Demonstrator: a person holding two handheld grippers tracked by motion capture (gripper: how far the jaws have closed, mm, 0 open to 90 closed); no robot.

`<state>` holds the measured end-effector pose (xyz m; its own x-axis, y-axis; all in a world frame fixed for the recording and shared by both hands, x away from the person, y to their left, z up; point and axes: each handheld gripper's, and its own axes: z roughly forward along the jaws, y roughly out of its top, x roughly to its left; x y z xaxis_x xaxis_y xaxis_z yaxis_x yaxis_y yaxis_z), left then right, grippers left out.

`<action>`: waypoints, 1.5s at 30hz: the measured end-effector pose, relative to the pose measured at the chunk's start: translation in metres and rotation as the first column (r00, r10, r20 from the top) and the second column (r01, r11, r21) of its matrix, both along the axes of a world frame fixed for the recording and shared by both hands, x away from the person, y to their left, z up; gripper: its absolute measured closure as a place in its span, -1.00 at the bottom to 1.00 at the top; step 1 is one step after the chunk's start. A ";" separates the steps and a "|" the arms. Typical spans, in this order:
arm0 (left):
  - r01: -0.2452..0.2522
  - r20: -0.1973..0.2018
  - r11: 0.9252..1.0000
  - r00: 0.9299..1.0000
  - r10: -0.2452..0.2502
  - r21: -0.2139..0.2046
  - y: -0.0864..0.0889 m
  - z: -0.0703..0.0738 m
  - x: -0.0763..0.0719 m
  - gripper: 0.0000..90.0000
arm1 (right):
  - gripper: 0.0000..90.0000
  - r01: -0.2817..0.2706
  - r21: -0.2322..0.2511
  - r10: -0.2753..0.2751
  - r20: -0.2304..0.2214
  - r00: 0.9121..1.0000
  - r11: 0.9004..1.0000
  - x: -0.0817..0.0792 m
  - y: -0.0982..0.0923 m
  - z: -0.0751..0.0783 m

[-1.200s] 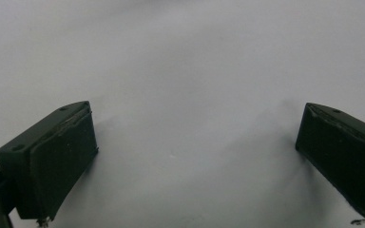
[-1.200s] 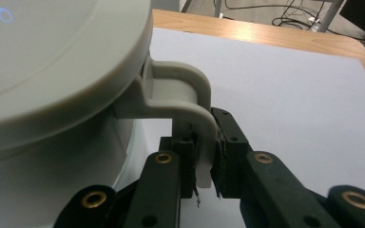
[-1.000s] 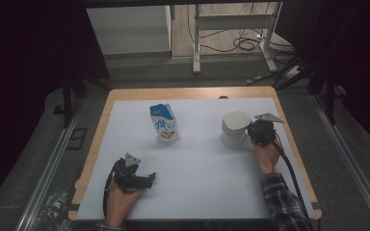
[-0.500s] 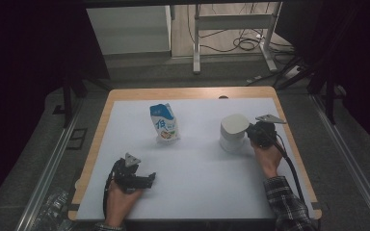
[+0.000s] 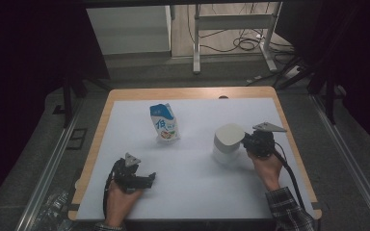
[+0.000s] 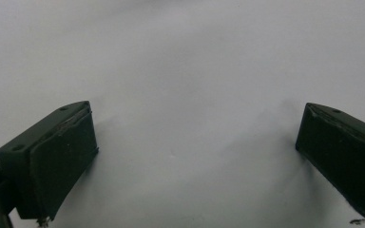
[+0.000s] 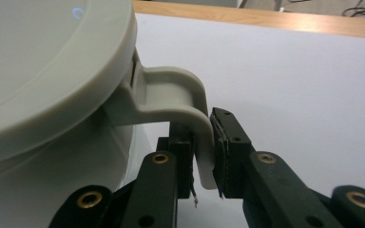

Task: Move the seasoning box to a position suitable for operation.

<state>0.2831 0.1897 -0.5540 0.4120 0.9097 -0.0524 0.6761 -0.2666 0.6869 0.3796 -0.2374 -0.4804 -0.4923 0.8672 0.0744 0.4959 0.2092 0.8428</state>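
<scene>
Right gripper view: right gripper clamped on mug handle; stiff, probably light, smooth. Left gripper open, holding nothing.

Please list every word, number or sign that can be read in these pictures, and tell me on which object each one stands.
Blue and white carton: one large blue character on its front, too blurred to read; the smaller print and picture below are also illegible.
Pale grey lidded plastic jug: no text visible.
White table cover and both grippers: no text visible.

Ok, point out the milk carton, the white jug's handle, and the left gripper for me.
milk carton (image 5: 164, 124): high view, printed front face.
jug handle (image 7: 190, 102): right gripper view, outer bend of the handle.
left gripper (image 5: 150, 179): high view, between its open jaw tips.
</scene>
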 end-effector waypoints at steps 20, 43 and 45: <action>0.000 0.001 1.000 1.000 0.000 0.000 0.000 0.000 0.000 -1.00 | 0.73 -0.072 -0.012 0.072 -0.016 0.997 0.997 -0.034 0.032 -0.016; -0.003 0.003 1.000 1.000 0.003 -0.004 0.000 0.000 0.000 -0.99 | 0.43 -0.130 -0.047 0.130 -0.011 0.991 0.990 -0.038 0.021 -0.021; -0.003 0.003 1.000 1.000 0.003 -0.005 0.000 0.000 0.000 -0.99 | 0.40 -0.149 -0.063 0.148 -0.022 0.989 0.987 -0.039 0.019 -0.020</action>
